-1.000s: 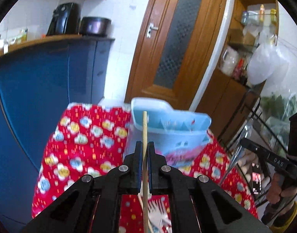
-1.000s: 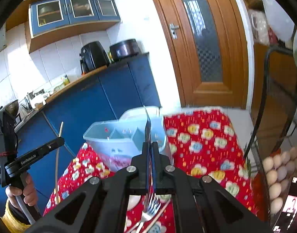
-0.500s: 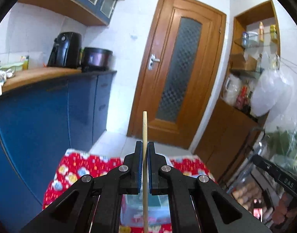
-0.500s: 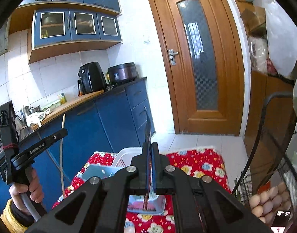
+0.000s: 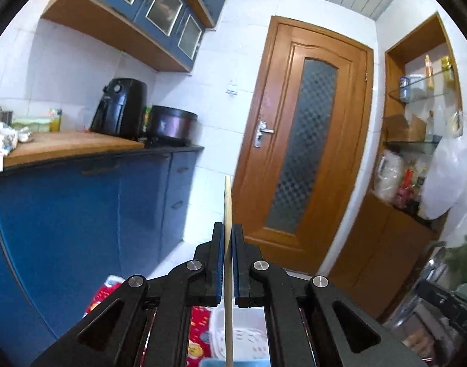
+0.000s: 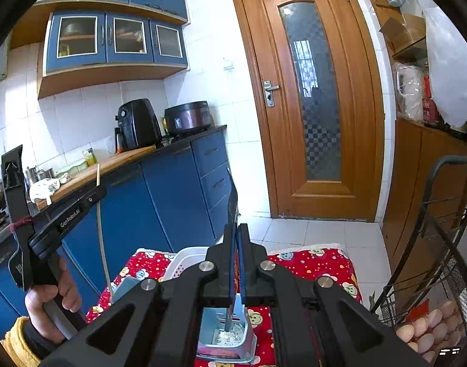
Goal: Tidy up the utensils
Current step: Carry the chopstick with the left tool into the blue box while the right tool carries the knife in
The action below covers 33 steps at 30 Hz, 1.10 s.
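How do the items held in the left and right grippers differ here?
The left gripper holds a thin, pale wooden chopstick; the right gripper holds a dark flat metal utensil. The chopstick's lower end hangs beside the blue holder; the utensil's reaches inside it. Both stand roughly upright, clamped mid-length.

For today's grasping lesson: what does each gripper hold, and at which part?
Left gripper: wooden chopstick, gripped partway along its length. Right gripper: metal utensil, gripped along its handle.

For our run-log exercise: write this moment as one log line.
left tool: shut on chopstick, upright | right tool: shut on metal utensil above blue holder | red cloth below
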Tool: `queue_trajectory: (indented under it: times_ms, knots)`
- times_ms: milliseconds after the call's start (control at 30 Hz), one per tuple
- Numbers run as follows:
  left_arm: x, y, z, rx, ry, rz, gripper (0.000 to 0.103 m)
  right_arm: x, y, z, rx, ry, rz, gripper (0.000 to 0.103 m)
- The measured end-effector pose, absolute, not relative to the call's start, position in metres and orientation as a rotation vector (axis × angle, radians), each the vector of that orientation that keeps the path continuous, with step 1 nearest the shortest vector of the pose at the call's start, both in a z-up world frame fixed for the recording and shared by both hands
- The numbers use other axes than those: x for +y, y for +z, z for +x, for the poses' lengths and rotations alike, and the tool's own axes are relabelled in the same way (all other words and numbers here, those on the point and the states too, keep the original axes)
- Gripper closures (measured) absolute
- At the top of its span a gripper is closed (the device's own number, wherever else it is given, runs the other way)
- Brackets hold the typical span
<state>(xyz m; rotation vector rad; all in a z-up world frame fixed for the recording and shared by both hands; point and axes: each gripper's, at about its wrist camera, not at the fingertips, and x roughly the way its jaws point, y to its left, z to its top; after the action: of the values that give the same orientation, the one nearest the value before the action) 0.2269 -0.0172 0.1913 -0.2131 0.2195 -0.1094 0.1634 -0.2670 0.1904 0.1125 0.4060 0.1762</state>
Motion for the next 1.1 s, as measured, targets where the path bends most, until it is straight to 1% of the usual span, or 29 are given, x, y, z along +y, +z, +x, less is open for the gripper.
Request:
queue_trajectory:
  times_ms: [233, 500, 967, 1000, 1100]
  knots:
    - [-0.031, 0.163, 0.235, 0.187, -0.062, -0.138, 0.099, -0.262, 0.166, 0.175, 0.442, 0.174, 0.084, 0.1]
    - [-0.039, 0.128, 0.237, 0.227, -0.07, -0.122, 0.099, -0.258, 0.141, 0.185, 0.509, 0.191, 0.081, 0.099]
    - [-0.042, 0.103, 0.224, 0.273, -0.06, -0.08, 0.098, -0.26, 0.125, 0.187, 0.562, 0.202, 0.119, 0.098]
    - [-0.041, 0.103, 0.224, 0.276, -0.06, -0.082, 0.098, -0.261, 0.126, 0.187, 0.564, 0.204, 0.124, 0.097]
    - [-0.039, 0.101, 0.223, 0.299, -0.068, -0.088, 0.098, -0.261, 0.127, 0.184, 0.559, 0.212, 0.134, 0.088]
